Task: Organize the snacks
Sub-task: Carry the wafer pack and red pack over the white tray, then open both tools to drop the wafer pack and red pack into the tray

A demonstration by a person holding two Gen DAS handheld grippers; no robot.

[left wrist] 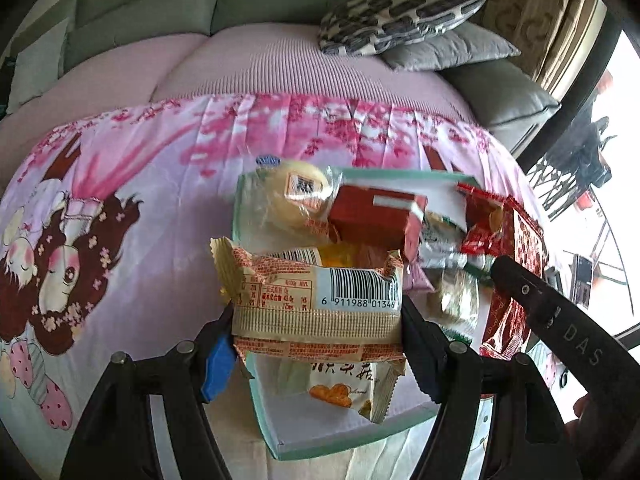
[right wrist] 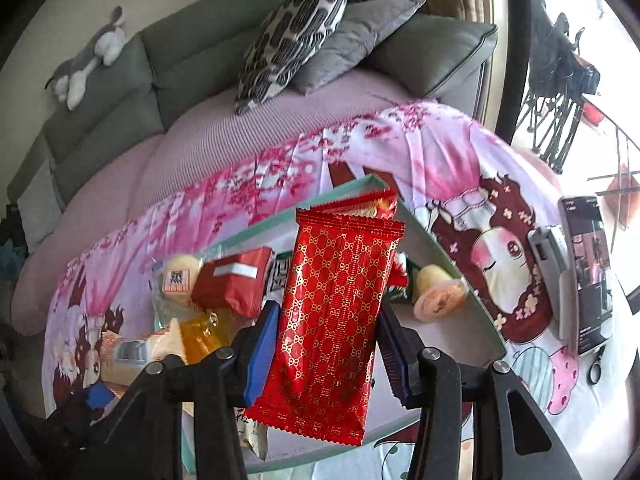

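Observation:
My left gripper (left wrist: 318,320) is shut on a beige snack packet (left wrist: 316,296) with a barcode, held crosswise over the near part of a teal-rimmed tray (left wrist: 280,444). A second beige packet (left wrist: 352,388) lies in the tray below it. Farther in lie a wrapped round bun (left wrist: 296,196), a red box (left wrist: 376,216) and a green-white packet (left wrist: 448,248). My right gripper (right wrist: 326,356) is shut on a red gold-patterned packet (right wrist: 336,312), upright above the tray (right wrist: 460,276). In the right wrist view the tray also holds the bun (right wrist: 180,276), the red box (right wrist: 236,280) and a roll cake (right wrist: 440,296).
The tray sits on a pink cartoon-print cloth (left wrist: 120,200) over a low table. A grey sofa (right wrist: 120,92) with two cushions (right wrist: 296,32) and a plush toy (right wrist: 88,60) stands behind. A phone on a stand (right wrist: 588,272) is right of the tray.

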